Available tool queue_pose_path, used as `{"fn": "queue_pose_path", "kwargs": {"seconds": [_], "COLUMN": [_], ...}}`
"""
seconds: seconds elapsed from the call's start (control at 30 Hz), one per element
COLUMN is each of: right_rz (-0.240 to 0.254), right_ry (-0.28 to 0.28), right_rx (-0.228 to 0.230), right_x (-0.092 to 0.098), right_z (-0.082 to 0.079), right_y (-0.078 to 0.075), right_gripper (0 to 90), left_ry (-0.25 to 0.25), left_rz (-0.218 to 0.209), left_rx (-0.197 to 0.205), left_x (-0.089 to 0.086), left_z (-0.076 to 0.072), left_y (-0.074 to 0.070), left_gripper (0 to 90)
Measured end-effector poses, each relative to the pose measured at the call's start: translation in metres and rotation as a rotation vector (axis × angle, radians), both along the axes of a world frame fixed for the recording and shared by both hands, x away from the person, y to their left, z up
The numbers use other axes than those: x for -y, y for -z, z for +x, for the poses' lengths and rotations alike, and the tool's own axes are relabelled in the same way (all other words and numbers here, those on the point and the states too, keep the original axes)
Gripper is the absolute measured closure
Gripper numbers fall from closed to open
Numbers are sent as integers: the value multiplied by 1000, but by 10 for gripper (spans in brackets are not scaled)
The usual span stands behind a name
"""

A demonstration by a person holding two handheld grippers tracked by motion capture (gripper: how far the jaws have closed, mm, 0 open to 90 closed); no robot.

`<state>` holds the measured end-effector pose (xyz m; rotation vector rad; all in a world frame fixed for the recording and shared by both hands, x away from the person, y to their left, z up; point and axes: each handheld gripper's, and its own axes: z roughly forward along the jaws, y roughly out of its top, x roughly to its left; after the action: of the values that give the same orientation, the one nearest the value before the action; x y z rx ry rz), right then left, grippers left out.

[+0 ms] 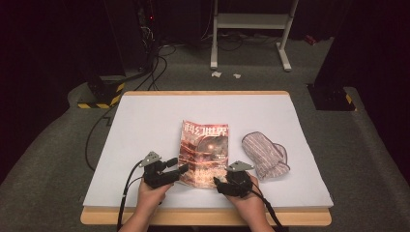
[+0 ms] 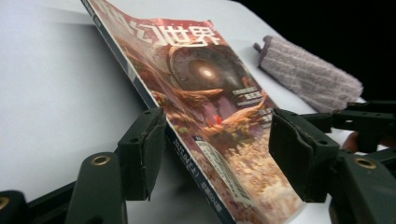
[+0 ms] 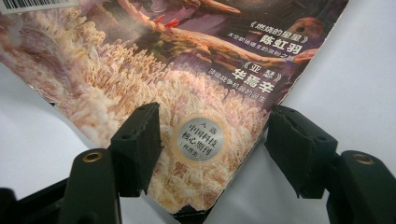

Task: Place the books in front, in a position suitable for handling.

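Both grippers (image 1: 180, 169) (image 1: 218, 182) straddle the magazine (image 1: 205, 150) — glossy, reddish-brown cover, closed.

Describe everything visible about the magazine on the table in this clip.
The magazine is a thin glossy paperback with a reddish illustrated cover, large Chinese title characters and a round silver sticker near its bottom corner. It lies cover up at the middle of the white table, left of a striped cloth mitt. Its near end sits between the open jaws of the left gripper and right gripper; its spine edge looks lifted slightly.
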<state>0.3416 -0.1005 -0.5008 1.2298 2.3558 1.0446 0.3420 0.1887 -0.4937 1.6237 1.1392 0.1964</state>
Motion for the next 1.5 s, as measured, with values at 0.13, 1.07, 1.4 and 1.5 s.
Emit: {"fn": "queue_pose_path", "kwargs": {"seconds": [0.13, 1.07, 1.4, 1.5], "right_rz": [1, 5, 7, 9], "right_ry": [1, -46, -122, -143], "right_rx": [1, 2, 16, 20], "right_x": [0, -10, -35, -42], "right_z": [0, -8, -20, -23], "right_y": [0, 0, 1, 2], "right_gripper": [352, 357, 359, 359], "left_ry": [-2, 8, -49, -67], "left_rz": [10, 60, 69, 69], "left_rx": [-4, 40, 58, 77], "left_x": [2, 12, 4, 3], "left_z": [-2, -15, -14, -15], "left_y": [1, -2, -3, -5], "left_gripper": [374, 427, 452, 476]}}
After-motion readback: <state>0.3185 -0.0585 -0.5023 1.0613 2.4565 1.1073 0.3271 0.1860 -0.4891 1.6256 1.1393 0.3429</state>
